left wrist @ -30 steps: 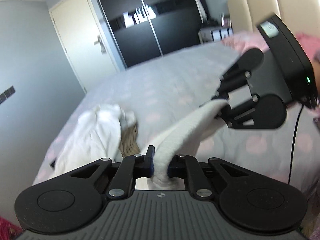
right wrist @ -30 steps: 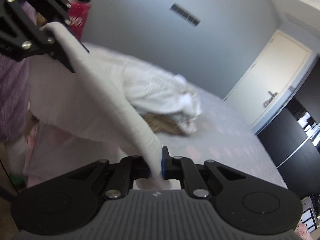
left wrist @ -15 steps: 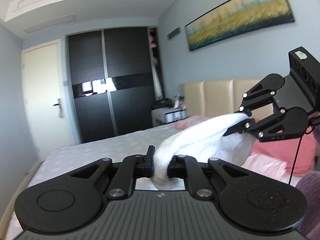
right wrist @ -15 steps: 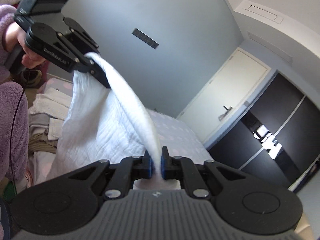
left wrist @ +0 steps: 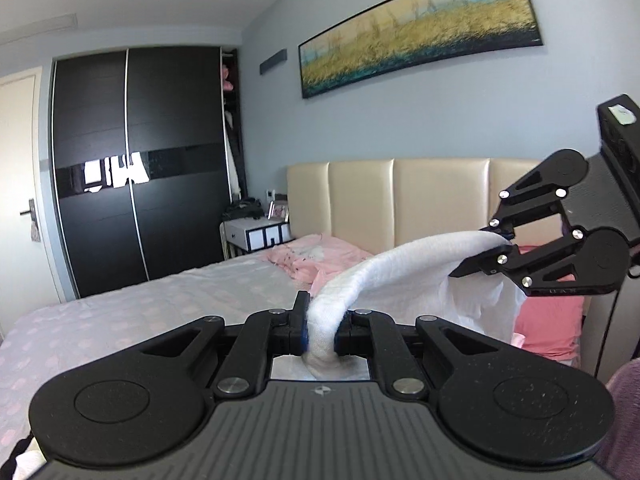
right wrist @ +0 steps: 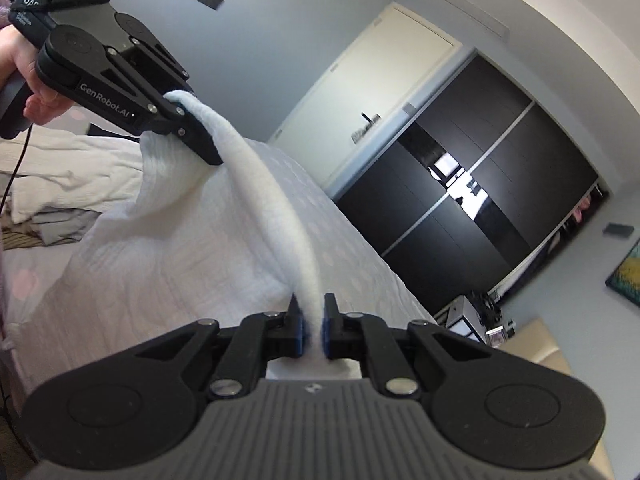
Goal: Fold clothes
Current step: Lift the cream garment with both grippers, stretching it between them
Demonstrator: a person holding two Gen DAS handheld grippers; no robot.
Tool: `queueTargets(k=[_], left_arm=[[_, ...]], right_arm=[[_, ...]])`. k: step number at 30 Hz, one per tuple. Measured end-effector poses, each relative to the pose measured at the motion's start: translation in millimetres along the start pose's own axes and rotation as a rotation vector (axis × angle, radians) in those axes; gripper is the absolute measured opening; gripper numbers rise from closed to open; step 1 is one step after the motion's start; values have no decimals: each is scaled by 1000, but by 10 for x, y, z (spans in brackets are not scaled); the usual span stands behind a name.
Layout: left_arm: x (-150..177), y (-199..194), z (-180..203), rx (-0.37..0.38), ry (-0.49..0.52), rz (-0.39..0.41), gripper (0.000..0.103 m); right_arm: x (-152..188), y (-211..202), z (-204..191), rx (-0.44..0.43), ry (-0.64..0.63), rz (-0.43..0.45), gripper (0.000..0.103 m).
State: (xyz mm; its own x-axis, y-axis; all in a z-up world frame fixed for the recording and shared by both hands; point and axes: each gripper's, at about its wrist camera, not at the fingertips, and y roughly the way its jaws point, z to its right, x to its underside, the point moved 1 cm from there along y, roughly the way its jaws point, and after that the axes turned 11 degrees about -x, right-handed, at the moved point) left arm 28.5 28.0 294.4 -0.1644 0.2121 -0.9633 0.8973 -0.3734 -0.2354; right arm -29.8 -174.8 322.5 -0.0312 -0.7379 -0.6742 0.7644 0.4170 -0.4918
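Over the bed (left wrist: 168, 300), both my grippers pinch one white cloth (right wrist: 168, 256), raised clear

A second ago it trailed low by the pile (right wrist: 60, 176); now I hold its top hem taut between left gripper (left wrist: 320, 330) and right gripper (right wrist: 312, 330), body hanging free, so I judge it spread for a fold. It's soft waffle-textured cotton, thick rolled edge, limp drape

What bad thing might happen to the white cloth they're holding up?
Each hand-held gripper, left and right, pinches only the bunched top edge of the white cloth, so it might slip free. The hanging part could also drag over the piled clothes on the bed and muss them.
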Motion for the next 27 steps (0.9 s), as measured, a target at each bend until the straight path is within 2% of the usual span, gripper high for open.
queueTargets(k=[5,7,10,13,17,23,27], left_arm=[[-20,331,-149,-78,-41,64,8],[-72,309,-146,-113,-29,116,8],[-94,246,-98,-121,10,138,8],[89,288,-9,-94,78,80,8],[630,316,226,-23,174,-59,8],[1632,2,650,156,307,-315,8],[2028,-283,841,276,307,-457,8]], right_arm=[[-43,299,139,138,-26,57,9],[-71,308,164,191,-49,95,9],[-18,284,138,194,-93,94,9],[188,333,21,119,-129,42,9],[683,487,-357,-44,-124,-62,9],[1383,421,-1171,-303,-62,-173,9],[1662,229,-1657,-427,-44,-209,9]])
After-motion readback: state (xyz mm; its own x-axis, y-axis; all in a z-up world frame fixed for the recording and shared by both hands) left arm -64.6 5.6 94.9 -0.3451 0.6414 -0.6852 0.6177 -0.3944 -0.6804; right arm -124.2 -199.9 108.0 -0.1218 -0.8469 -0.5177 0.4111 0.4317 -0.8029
